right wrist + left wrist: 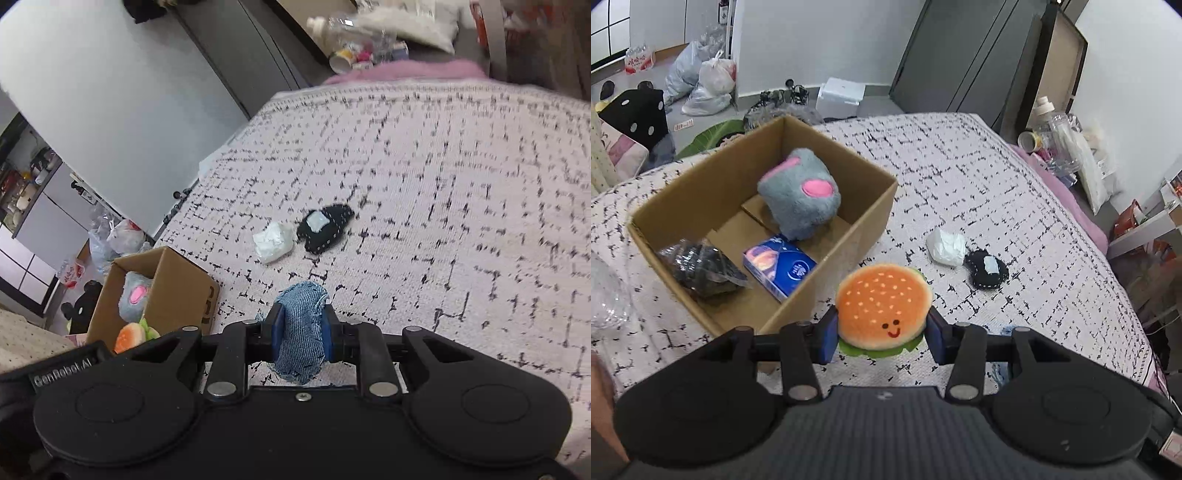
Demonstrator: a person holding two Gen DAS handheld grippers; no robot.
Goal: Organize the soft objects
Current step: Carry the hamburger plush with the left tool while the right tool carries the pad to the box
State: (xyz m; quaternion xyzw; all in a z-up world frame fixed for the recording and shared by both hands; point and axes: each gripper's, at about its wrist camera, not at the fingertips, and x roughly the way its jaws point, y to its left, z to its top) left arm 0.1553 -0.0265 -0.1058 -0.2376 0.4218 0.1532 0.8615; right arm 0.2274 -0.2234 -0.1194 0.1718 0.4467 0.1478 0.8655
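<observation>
On left gripper (pixel 70 370) body — "GenRobot.AI" lettering, partly blurred.

Left gripper (pixel 882 334) jaws clamped, right gripper (pixel 303 330) jaws clamped, both angled downward

Both wrist views look steeply down over bed; shared: cardboard box (pixel 701 206) (pixel 177 291); right view blurred, perhaps lower.
</observation>
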